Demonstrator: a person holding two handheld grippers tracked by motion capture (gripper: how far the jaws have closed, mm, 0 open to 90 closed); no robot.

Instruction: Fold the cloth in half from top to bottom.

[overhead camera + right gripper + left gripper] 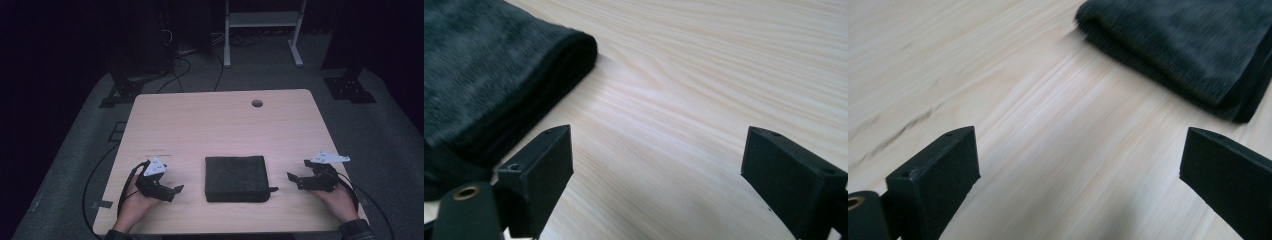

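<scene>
1. We see a dark folded cloth [235, 178] lying flat on the desk [210, 125], a little toward six o'clock of the desk's middle, squared up into a thick, neat pad.
2. Our left tool [176, 192] sits at the cloth's nine o'clock, near it but apart, jaws wide with nothing between them; in the left gripper view the left tool [1080, 175] frames bare wood, and the cloth [1188, 47] lies beyond at about one o'clock.
3. Our right tool [294, 180] sits at the cloth's three o'clock, also spread wide and empty; in the right gripper view the right tool [658, 170] looks over bare desk, with the cloth [489, 85] at about ten o'clock.
4. We judge the cloth soft, light and limp: its nap looks like towelling, which should grip well and not slip, and nothing about it is fragile. It will sag and unfold if lifted by one layer.
5. We would take hold at the stacked edges or corners, pinching all layers together, one tool on each side.
6. Around it, we note a round hole [257, 103] near the desk's far edge at about one o'clock, well apart. Nothing stands between either tool and the cloth.
</scene>
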